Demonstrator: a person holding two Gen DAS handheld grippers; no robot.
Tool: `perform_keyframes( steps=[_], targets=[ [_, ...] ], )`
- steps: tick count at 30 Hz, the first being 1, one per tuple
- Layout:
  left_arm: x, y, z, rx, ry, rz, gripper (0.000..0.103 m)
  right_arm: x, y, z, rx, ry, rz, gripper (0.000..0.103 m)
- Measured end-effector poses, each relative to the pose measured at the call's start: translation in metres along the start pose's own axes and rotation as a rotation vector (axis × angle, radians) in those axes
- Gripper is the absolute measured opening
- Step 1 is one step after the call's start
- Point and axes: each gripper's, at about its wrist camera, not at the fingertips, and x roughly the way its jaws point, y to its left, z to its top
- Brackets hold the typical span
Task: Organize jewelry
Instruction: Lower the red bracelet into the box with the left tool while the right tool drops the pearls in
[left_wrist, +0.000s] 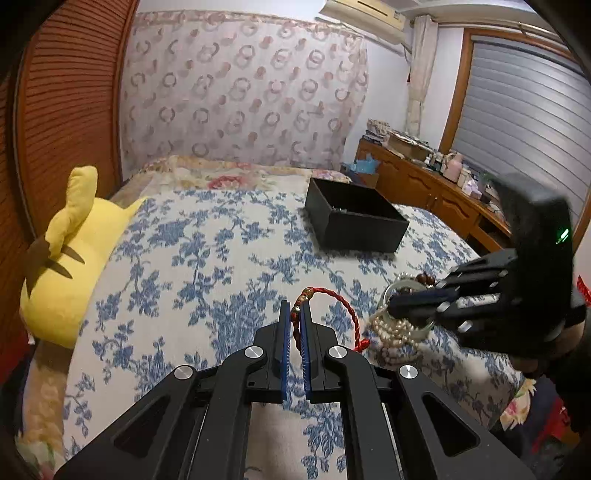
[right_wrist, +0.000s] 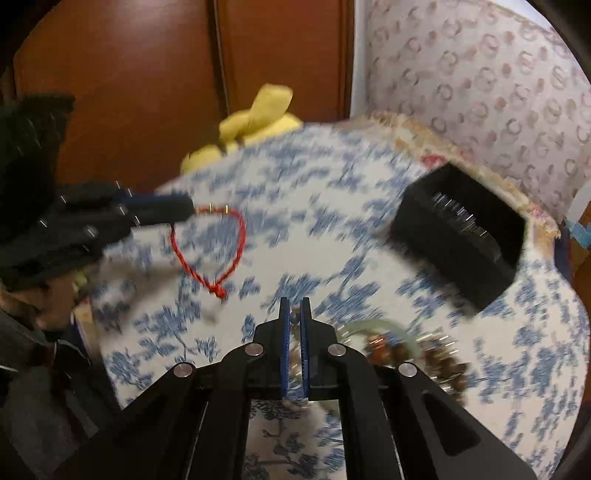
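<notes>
Pinching the red bracelet (left_wrist: 334, 306) in my left tongs (left_wrist: 295, 314), right tongs (right_wrist: 294, 314) closed at the bead pile (left_wrist: 397, 328) (grip unclear), black box (left_wrist: 354, 221) barely filled.

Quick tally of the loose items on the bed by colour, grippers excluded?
Red: 1, red cord bracelet
Black: 1, black box
Yellow: 1, yellow plush toy
Cream: 1, pearl strand
Pale green: 1, bangle
Brown: 1, wooden bead string
Total: 6
</notes>
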Motion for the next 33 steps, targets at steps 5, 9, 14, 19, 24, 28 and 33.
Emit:
perform_keyframes(
  steps=[5, 9, 14, 19, 24, 28, 33],
  targets=[
    [0.003, -0.006, 0.016, 0.019, -0.024, -0.006, 0.004, -0.045, -0.016, 0.016, 0.028, -0.116, -0.028, 0.006],
    [0.009, -0.012, 0.031, 0.032, -0.041, -0.02, 0.004, -0.073, -0.024, 0.029, 0.03, -0.186, -0.053, 0.006],
    [0.017, -0.021, 0.05, 0.05, -0.058, -0.04, 0.004, -0.106, -0.035, 0.046, 0.033, -0.272, -0.081, 0.006],
    [0.027, -0.028, 0.069, 0.068, -0.073, -0.044, 0.004, -0.128, -0.049, 0.066, 0.029, -0.332, -0.125, 0.006],
    [0.04, -0.032, 0.089, 0.083, -0.08, -0.039, 0.004, -0.152, -0.07, 0.091, 0.037, -0.4, -0.181, 0.006],
    [0.053, -0.033, 0.103, 0.09, -0.083, -0.033, 0.004, -0.165, -0.088, 0.11, 0.043, -0.431, -0.221, 0.006],
    [0.071, -0.037, 0.119, 0.103, -0.079, -0.028, 0.004, -0.167, -0.111, 0.131, 0.042, -0.436, -0.273, 0.006]
  ],
)
